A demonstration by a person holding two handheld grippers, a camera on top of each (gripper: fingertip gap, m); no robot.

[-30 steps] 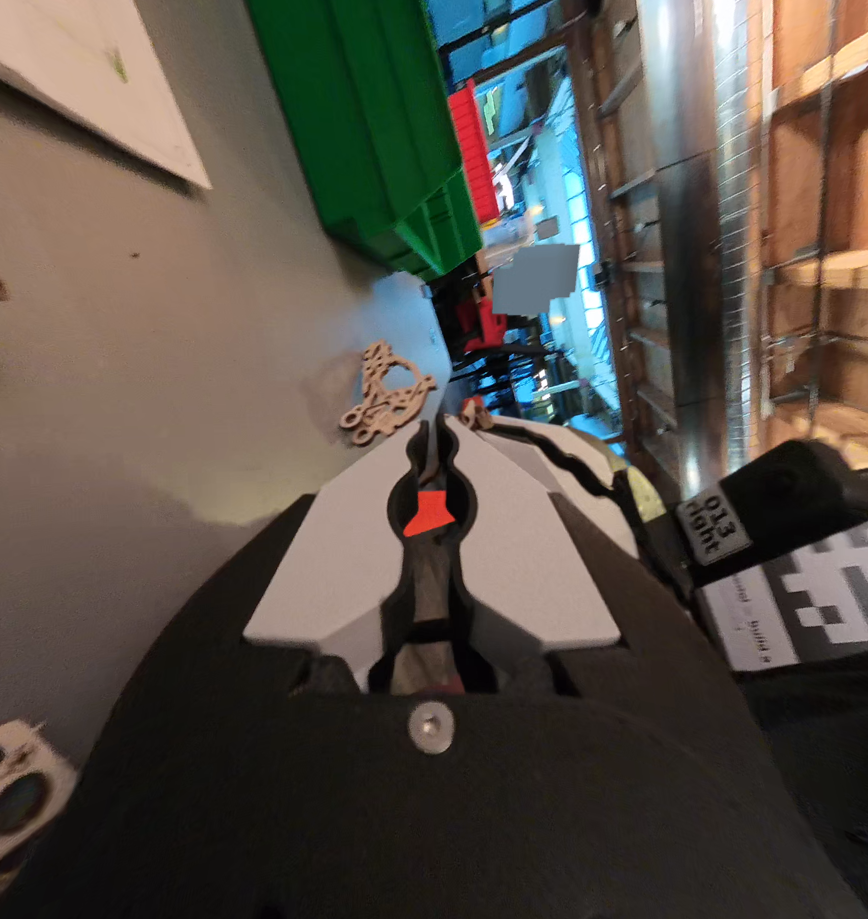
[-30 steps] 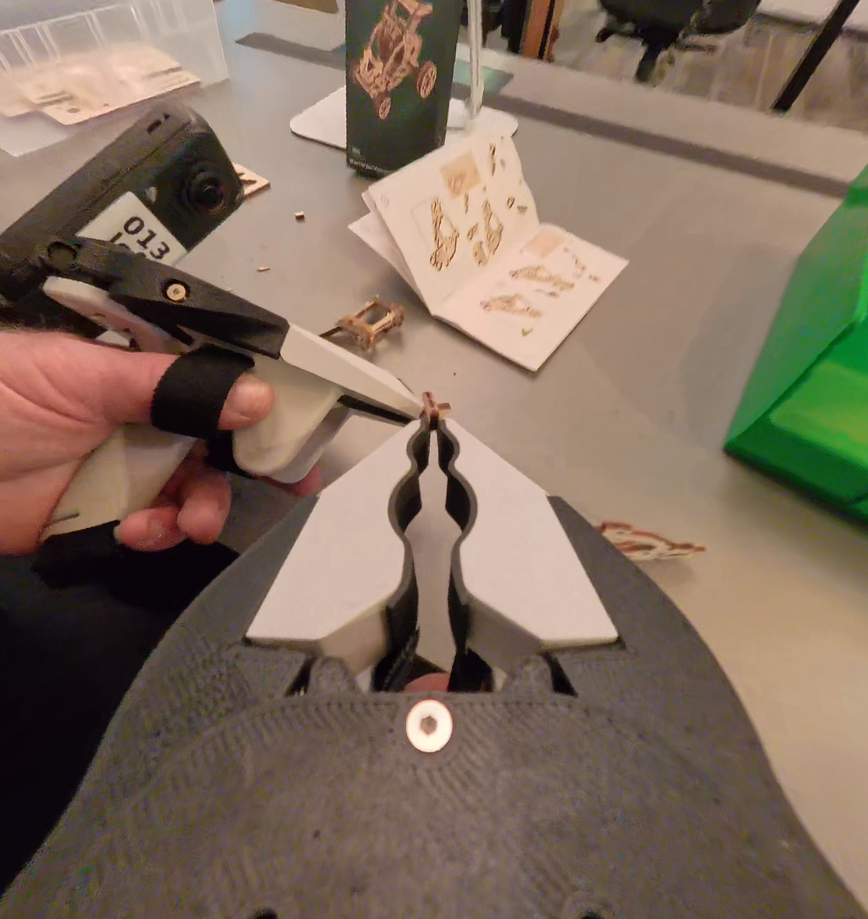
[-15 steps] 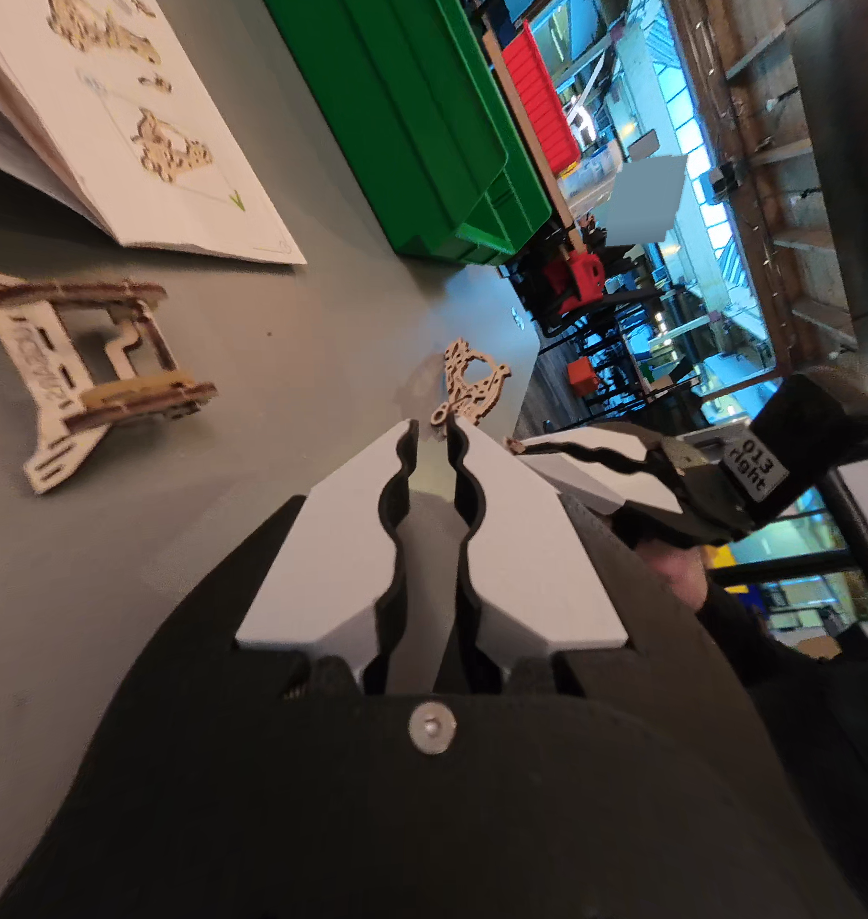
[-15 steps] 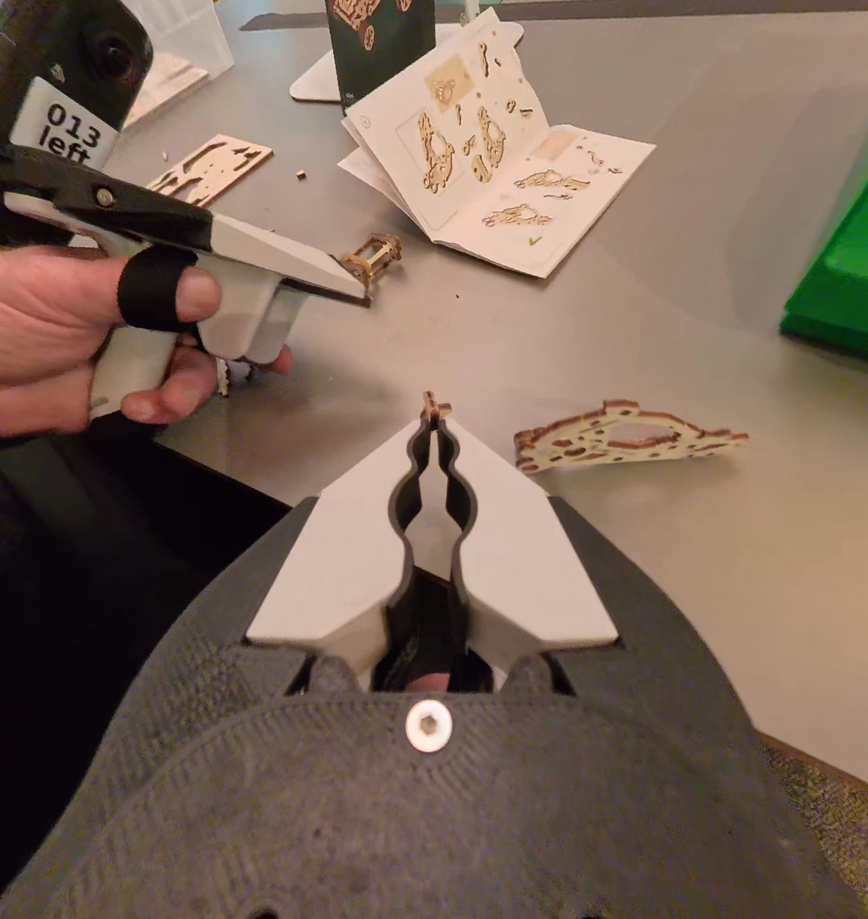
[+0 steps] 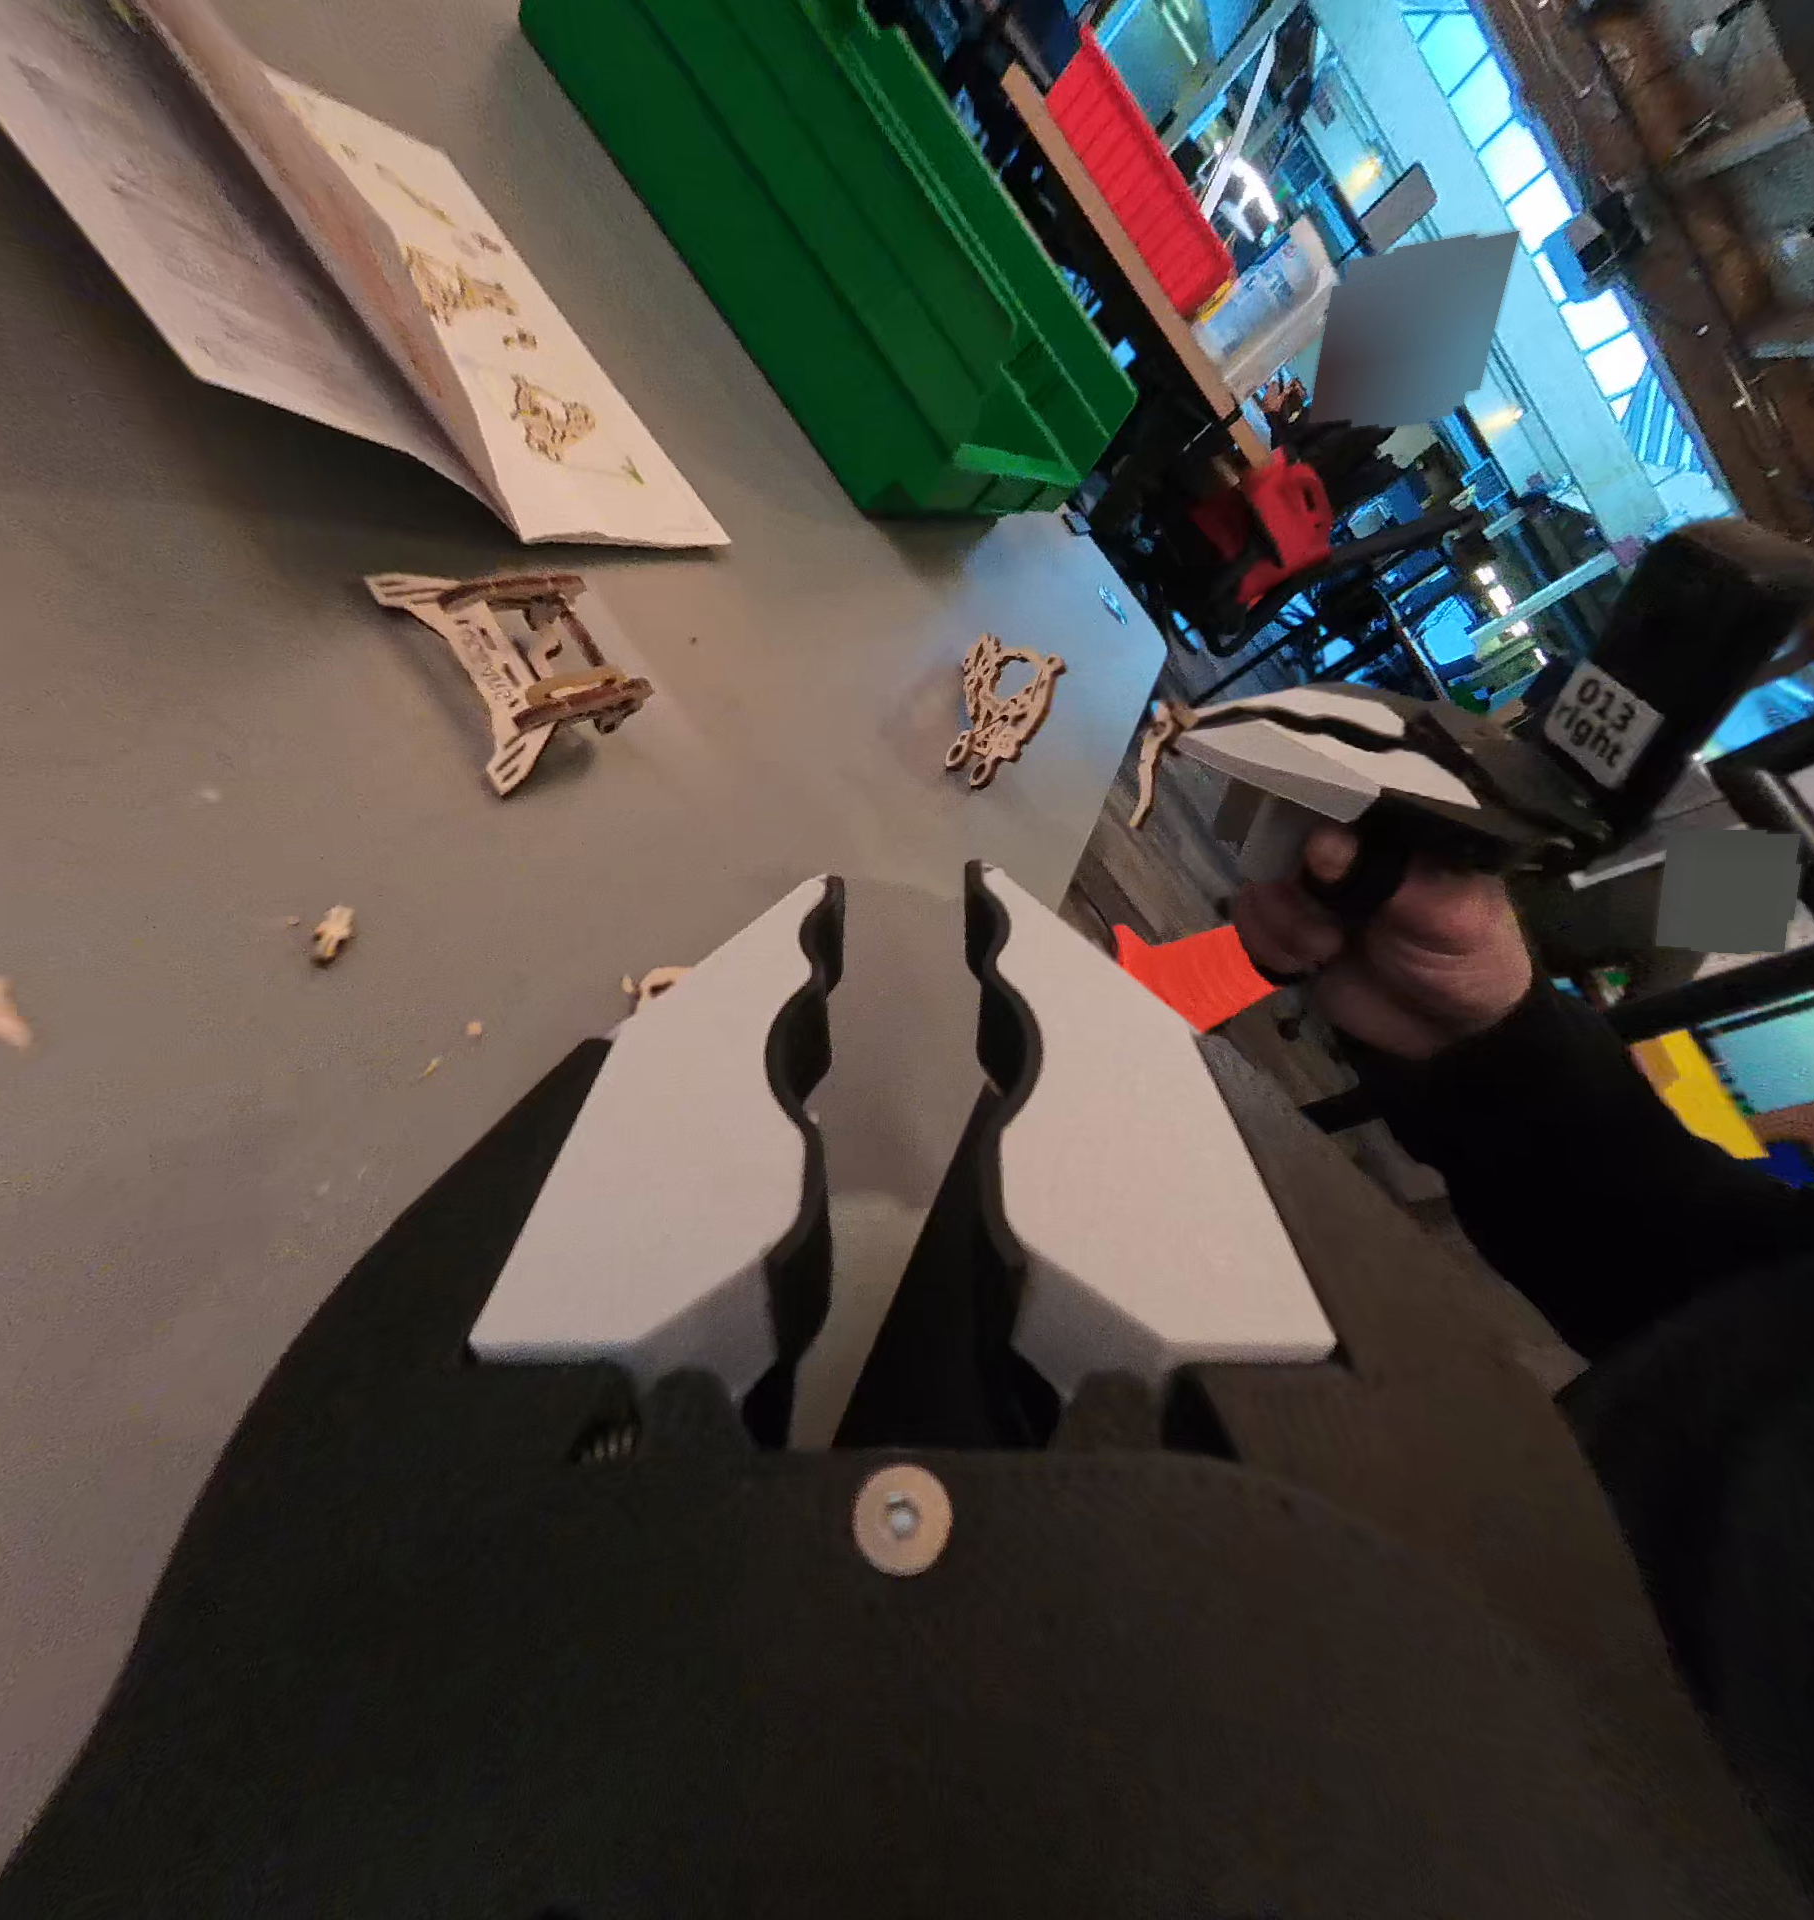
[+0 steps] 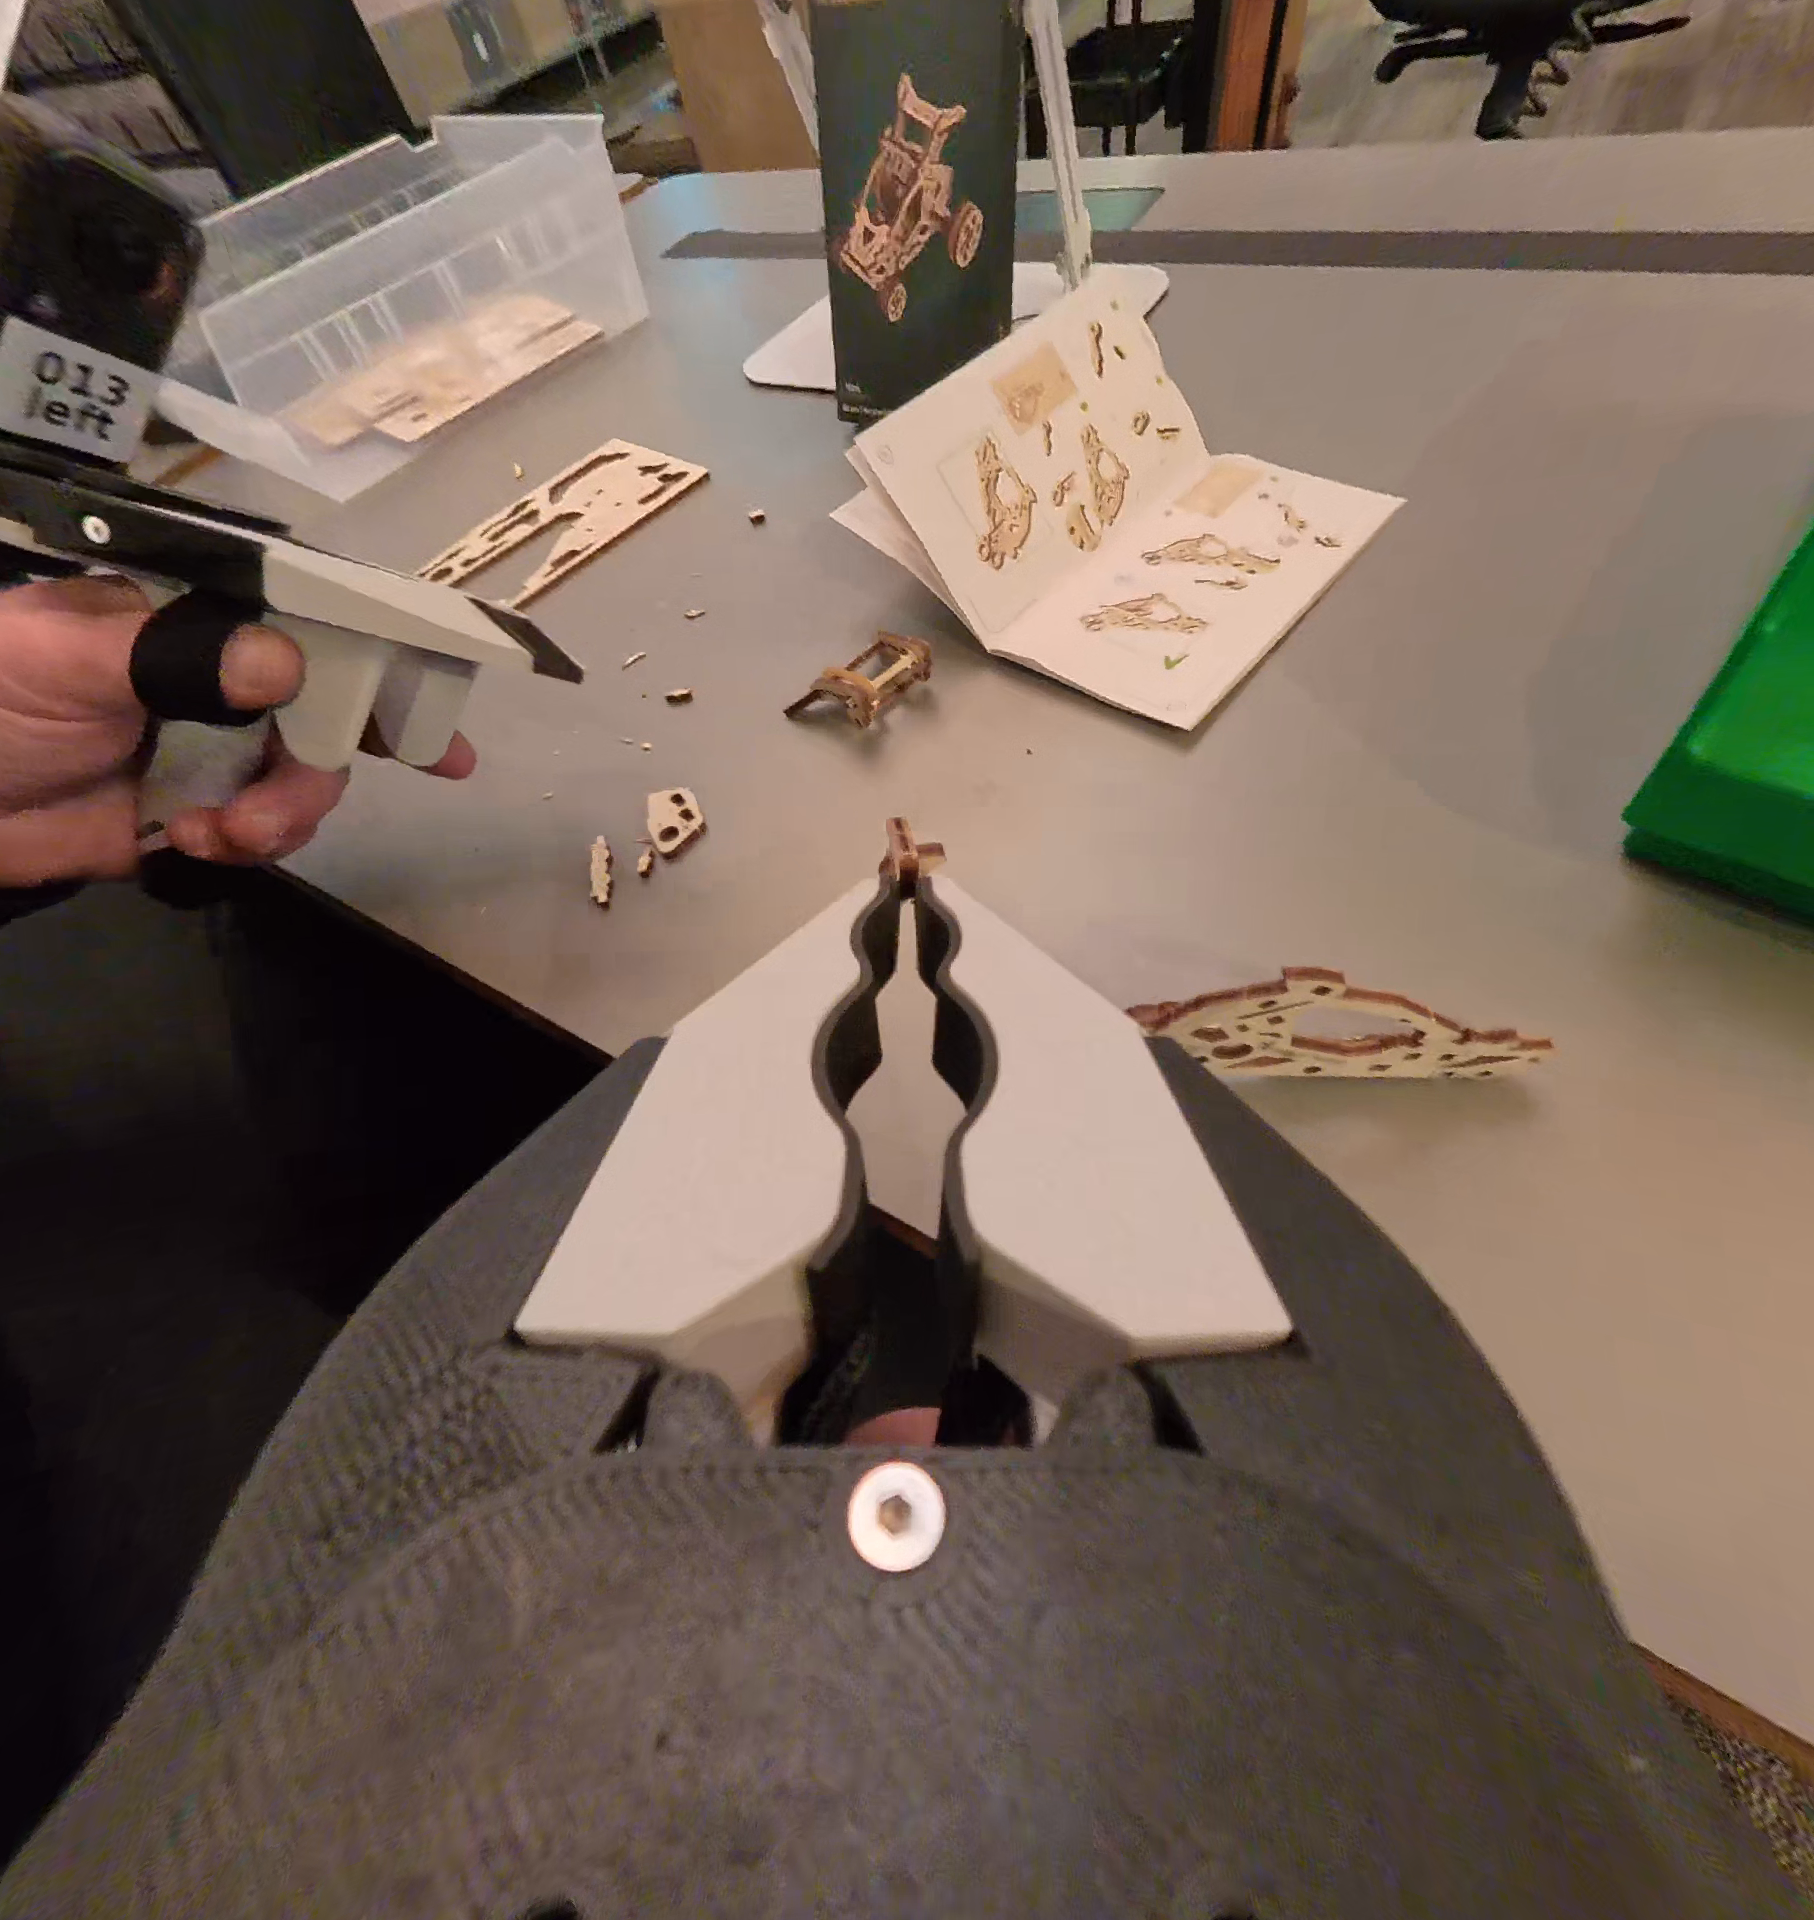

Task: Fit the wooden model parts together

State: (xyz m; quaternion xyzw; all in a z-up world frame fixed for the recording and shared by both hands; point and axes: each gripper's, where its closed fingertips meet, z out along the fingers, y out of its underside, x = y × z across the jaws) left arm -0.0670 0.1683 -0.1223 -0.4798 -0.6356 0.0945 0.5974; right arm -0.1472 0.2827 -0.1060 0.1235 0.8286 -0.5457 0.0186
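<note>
My right gripper (image 6: 905, 891) is shut on a small wooden model piece (image 6: 909, 854), a thin strip with a cross piece at its tip; it shows hanging from the right gripper (image 5: 1178, 722) in the left wrist view as a curved strip (image 5: 1152, 769). My left gripper (image 5: 903, 888) is open and empty above the grey table (image 5: 207, 1143); it shows at the left of the right wrist view (image 6: 555, 665). A small wooden frame assembly (image 5: 524, 670) (image 6: 872, 675) and a flat perforated wooden side panel (image 5: 1002, 712) (image 6: 1339, 1034) lie on the table.
An open instruction booklet (image 6: 1121, 540), a green bin (image 6: 1776, 748), the dark model box (image 6: 918, 197), a clear plastic tub (image 6: 415, 301), a wooden parts sheet (image 6: 570, 514) and small wooden scraps (image 6: 674, 821) lie on the table. The table edge (image 6: 446, 966) runs near me. My right fingertips sit around 15 cm from my left ones.
My left gripper let go of the small piece, opened and drew back to the left. The right gripper kept the piece and pulled back toward the table edge.
</note>
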